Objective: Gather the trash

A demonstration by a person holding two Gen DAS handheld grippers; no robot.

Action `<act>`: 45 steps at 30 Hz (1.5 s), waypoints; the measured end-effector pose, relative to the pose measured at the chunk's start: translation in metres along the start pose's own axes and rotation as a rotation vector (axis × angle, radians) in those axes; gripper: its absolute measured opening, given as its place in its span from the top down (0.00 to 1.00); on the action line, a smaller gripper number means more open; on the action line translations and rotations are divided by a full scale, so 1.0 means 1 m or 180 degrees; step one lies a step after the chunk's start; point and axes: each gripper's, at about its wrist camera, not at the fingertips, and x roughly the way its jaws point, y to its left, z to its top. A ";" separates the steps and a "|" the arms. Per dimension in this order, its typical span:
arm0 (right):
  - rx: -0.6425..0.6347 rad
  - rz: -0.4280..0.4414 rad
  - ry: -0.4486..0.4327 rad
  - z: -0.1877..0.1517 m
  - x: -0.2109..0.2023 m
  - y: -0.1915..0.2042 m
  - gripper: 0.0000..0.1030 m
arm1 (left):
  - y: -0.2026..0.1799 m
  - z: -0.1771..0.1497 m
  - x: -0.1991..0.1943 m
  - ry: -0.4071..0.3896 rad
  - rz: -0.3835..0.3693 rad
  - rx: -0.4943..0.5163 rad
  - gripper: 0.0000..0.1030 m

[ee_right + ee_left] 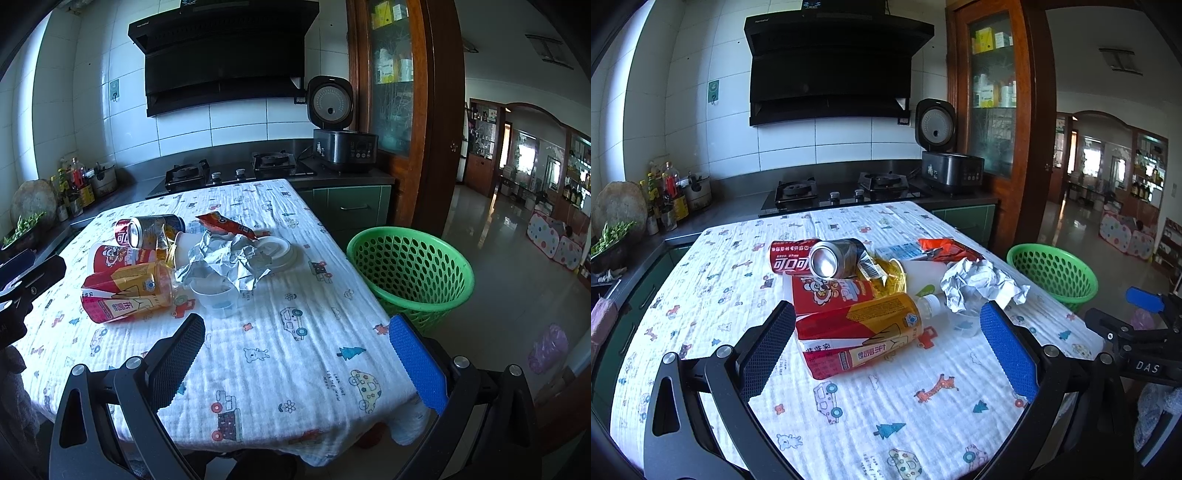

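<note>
Trash pile (pixel 871 291) sits mid-frame on your table (pixel 849 424); its nearest piece, a yellow bottle (pixel 882 332), lies crosswise just beyond your left gripper (pixel 888 347), fingers apart and empty. Your right gripper (pixel 295 363), also spread, hangs farther back, green basket (pixel 410 269) at right.

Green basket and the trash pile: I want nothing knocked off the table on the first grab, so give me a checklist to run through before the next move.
1. Left gripper open, empty: ok.
2. Right gripper open, empty: ok.
3. Green basket upright beside the table, mouth unobstructed: ok.
4. Nearest piece, the red and yellow bottle, lies on its side between the left gripper's fingers' line, not yet touched: ok.
5. Silver can rests on top of other trash and may roll if the pile shifts: not ok.
6. Basket empty inside: cannot tell.
</note>
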 end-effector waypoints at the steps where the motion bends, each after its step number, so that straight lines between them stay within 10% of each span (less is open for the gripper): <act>1: -0.0002 -0.0002 0.0001 0.000 0.000 0.000 0.06 | 0.001 0.000 0.000 -0.0003 0.0000 -0.0009 0.05; 45: -0.0120 0.0434 0.0224 0.030 0.049 0.006 0.17 | 0.047 0.004 0.033 0.0269 0.0114 -0.0153 0.05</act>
